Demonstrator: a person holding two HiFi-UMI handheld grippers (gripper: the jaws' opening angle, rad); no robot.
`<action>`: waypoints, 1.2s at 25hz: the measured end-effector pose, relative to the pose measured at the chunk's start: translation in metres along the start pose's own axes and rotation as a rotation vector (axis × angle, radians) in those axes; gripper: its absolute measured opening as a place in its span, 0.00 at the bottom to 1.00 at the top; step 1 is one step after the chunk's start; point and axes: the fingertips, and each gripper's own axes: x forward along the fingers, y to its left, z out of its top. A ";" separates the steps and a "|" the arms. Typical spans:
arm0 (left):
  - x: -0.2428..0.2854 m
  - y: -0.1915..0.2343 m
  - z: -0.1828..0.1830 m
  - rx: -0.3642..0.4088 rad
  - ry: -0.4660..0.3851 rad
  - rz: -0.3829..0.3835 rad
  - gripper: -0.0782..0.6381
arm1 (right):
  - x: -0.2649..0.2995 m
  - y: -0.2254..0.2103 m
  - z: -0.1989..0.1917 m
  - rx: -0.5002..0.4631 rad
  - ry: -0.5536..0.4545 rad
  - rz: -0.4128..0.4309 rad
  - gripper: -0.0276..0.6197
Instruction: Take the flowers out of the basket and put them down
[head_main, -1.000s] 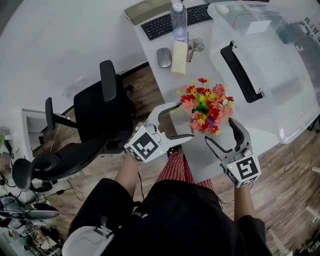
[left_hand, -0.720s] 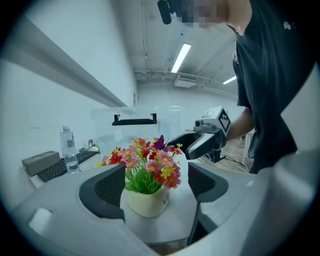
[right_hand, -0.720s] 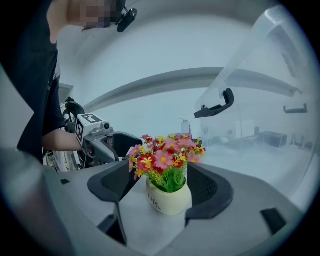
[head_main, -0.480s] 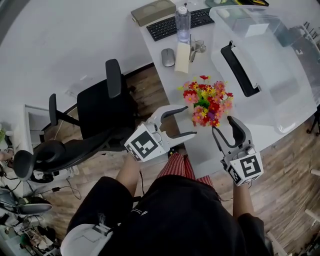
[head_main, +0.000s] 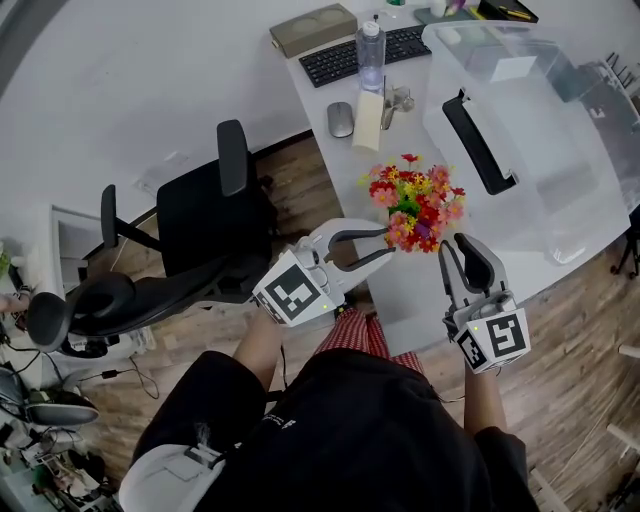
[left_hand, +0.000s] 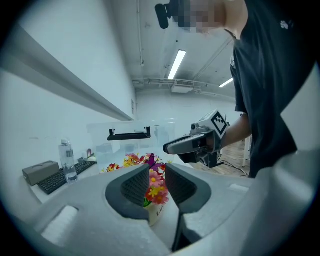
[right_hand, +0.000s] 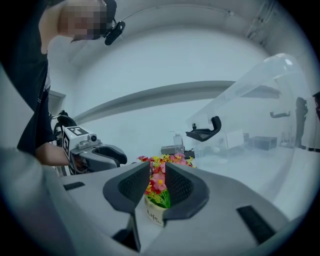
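A bunch of red, pink and yellow artificial flowers (head_main: 415, 205) stands in a small white pot (left_hand: 156, 212) near the front edge of the white desk (head_main: 420, 290). My left gripper (head_main: 388, 241) hovers just left of the blooms, its jaws having just been closing to a narrow gap with nothing pressed between the pads. My right gripper (head_main: 455, 245) hovers at the flowers' near right; its jaws have closed likewise to a slim gap. Through each gap (left_hand: 156, 172) (right_hand: 157, 172) the flowers (right_hand: 159, 187) show beyond. No basket is visible.
A large clear plastic box (head_main: 560, 150) with a black handle (head_main: 480, 140) fills the desk's right side. A mouse (head_main: 340, 118), water bottle (head_main: 372, 50) and keyboard (head_main: 365, 50) sit further back. A black office chair (head_main: 200, 230) stands left of the desk.
Both grippers' jaws went from wide apart to a narrow gap. Both hands rose slightly and edged closer to the flowers. The flowers stayed on the desk.
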 end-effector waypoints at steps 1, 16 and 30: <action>0.000 0.000 0.002 -0.001 -0.008 0.004 0.24 | -0.001 0.000 0.002 -0.004 -0.003 -0.001 0.20; -0.006 0.013 0.029 0.057 -0.004 0.095 0.12 | 0.005 0.023 0.038 -0.056 -0.066 0.083 0.06; -0.039 0.043 0.033 0.035 0.017 0.228 0.12 | 0.023 0.054 0.046 -0.091 -0.049 0.199 0.06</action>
